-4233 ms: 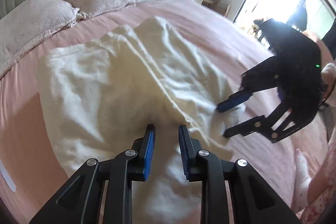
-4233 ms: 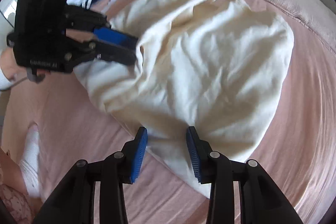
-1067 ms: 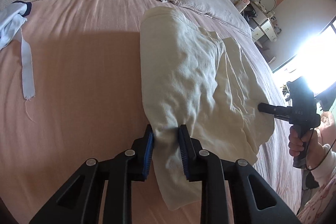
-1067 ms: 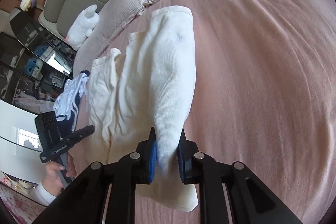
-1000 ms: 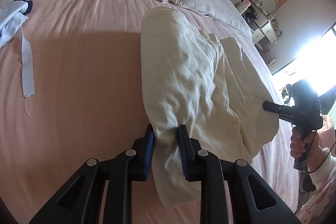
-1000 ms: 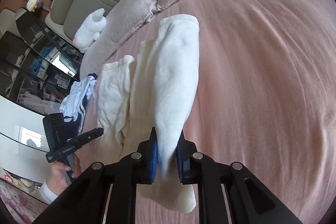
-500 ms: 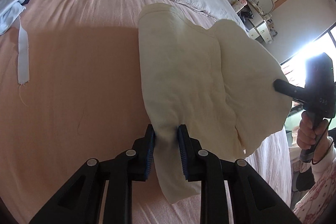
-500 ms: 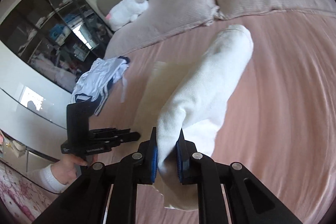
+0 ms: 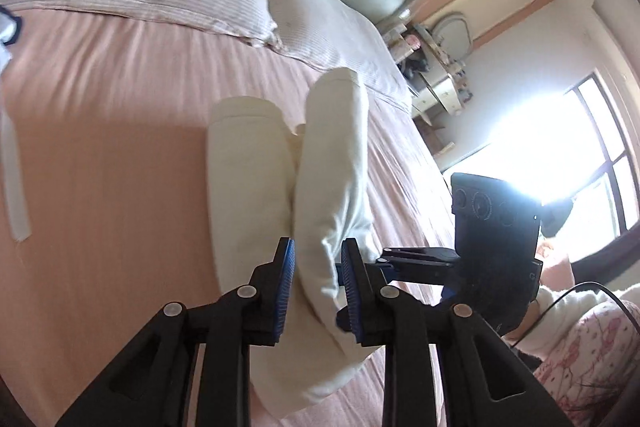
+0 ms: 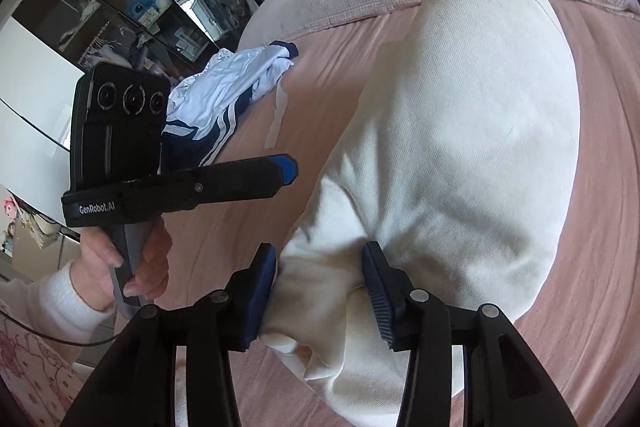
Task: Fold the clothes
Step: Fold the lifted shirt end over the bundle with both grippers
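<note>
Pink bed sheet [image 9: 120, 155] holds the cream garment [image 9: 320, 195], folded long toward 12 o'clock. The left gripper [image 9: 316, 287] and right gripper [image 10: 320, 291] are both opening, cloth loose between their jaws. Letting go unevenly could make the fold flop open.

Harsh daylight glare from the window [image 9: 560, 163], slight motion blur, dark fisheye-warped corners.

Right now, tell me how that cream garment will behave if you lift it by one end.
The cream garment is probably floppy: it sags and creases between the right gripper, whose jaws are opening around it. It looks thick and knit, so likely a bit heavy and prone to unfolding. Its textured cloth should not slip easily from the left gripper, also opening.
</note>
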The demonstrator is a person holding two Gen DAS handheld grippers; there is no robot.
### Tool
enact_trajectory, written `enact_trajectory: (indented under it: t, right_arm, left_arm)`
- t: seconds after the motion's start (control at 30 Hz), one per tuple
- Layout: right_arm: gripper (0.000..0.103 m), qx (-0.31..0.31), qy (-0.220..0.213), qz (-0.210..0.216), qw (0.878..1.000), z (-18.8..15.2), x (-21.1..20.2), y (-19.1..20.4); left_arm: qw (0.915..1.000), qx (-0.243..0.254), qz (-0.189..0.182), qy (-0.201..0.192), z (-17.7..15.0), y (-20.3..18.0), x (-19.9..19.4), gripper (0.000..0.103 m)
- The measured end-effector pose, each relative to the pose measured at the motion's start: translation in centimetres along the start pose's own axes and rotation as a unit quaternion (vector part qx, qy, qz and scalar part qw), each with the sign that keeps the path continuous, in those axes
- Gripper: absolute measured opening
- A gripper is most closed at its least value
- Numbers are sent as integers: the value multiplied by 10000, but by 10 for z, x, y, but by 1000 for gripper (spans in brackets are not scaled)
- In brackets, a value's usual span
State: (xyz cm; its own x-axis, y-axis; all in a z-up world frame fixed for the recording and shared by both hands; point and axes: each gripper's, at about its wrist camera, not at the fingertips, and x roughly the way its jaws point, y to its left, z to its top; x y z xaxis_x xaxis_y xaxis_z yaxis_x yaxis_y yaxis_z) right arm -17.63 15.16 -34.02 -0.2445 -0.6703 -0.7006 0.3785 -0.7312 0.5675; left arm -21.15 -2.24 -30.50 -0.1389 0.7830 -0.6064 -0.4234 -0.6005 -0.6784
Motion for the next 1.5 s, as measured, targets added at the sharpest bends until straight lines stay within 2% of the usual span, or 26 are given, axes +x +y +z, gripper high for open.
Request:
enact_trajectory:
  t: [0.03, 0.1, 0.17, 0.2, 0.23, 0.3, 0.37, 0.43, 0.5, 0.63, 0.67, 0.73, 0.8, 0.87, 0.93, 0.97, 1.0, 1.03, 1.1, 1.13, 1.17, 1.2, 1.23, 1.3, 1.4, 1.5]
  right_arm:
    - [45, -92, -7, -29, 10000, -4, -2, 2]
    - [46, -267, 96, -251, 9993, -12, -3, 5]
    - [46, -576, 144, -382, 9975, -19, -9, 14]
    - [46, -721, 166, -433, 9963, -23, -13, 18]
    - [46, -767, 178, -334, 9963, -23, -23, 20]
    - [46, -496, 66, 156, 9986, -18, -48, 10]
    - [46, 133, -579, 231, 9980, -11, -81, -14]
    - [46, 624, -1247, -369, 9895, -4, -103, -41]
    - [47, 673, -1217, -1033, 9849, 5, -97, -59]
    - [46, -154, -575, -1255, 9903, 18, -51, -46]
    - [47, -301, -516, -1211, 9908, 19, -40, -37]
    - [49, -540, -561, -1613, 9838, 12, -22, -25]
    - [49, -742, -629, -1937, 9762, 2, -9, -18]
    - [49, -975, -723, -1990, 9725, -1, -12, -10]
    - [49, -961, -741, -1947, 9733, -1, -15, -10]
    - [49, -923, -753, -1897, 9746, -1, -16, -11]
    - [49, -885, -764, -1848, 9758, 0, -18, -13]
    - [49, -847, -773, -1799, 9770, 0, -19, -15]
    - [49, -813, -714, -1755, 9785, 1, -21, -16]
    - [49, -820, -666, -1748, 9789, 2, -22, -15]
    - [49, -825, -617, -1745, 9793, 4, -23, -13]
    - [49, -805, -560, -1781, 9791, 6, -23, -12]
    - [49, -783, -500, -1825, 9788, 8, -22, -11]
    - [52, -723, -275, -2064, 9754, 10, -17, -9]
    - [53, -586, -241, -1956, 9786, 14, -27, -10]
    - [53, -159, -810, -2132, 9735, 26, -60, -26]
  left_arm:
    - [9997, 66, 43, 224, 1, -3, 13, 26]
    - [9979, 403, 339, 371, -1, -14, 28, 27]
    - [9951, 769, 568, 269, -6, -27, 29, 25]
    - [9929, 952, 680, 209, -8, -33, 29, 19]
    - [9922, 1000, 740, 120, -10, -36, 26, 18]
    - [9936, 842, 758, -38, -12, -33, 15, 15]
    - [9954, 655, 697, -91, -12, -27, 7, 15]
    - [9964, 513, 668, -101, -12, -21, 2, 15]
    - [9963, 423, 737, -91, -15, -16, 0, 15]
    - [9966, 152, 794, -149, -22, -6, -11, 7]
    - [9960, 94, 877, -171, -24, -3, -15, 7]
    - [9928, -30, 1195, -56, -28, 10, -16, 7]
    - [9964, -134, 812, -199, -24, 11, -22, 7]
    - [9984, -231, 379, -359, -21, 10, -28, 8]
    - [9987, -141, 127, -471, -15, 2, -30, 15]
    - [9990, 19, 232, -380, -12, -4, -24, 35]
    - [9988, 177, 356, -271, -10, -8, -16, 65]
    - [9982, 335, 480, -162, -8, -13, -9, 71]
    - [9980, 440, 450, 100, -9, -12, 2, 71]
    - [9958, 625, 648, 191, -10, -16, 12, 71]
    - [9923, 832, 880, 275, -12, -21, 21, 67]
    - [9877, 1038, 1112, 358, -13, -27, 31, 46]
    - [9821, 1243, 1343, 441, -14, -32, 41, 40]
    - [9830, 1206, 1348, 308, -14, -34, 41, 26]
    - [9884, 1014, 1129, 79, -14, -33, 24, 19]
    - [9907, 768, 1121, 1, -22, -29, 12, 17]
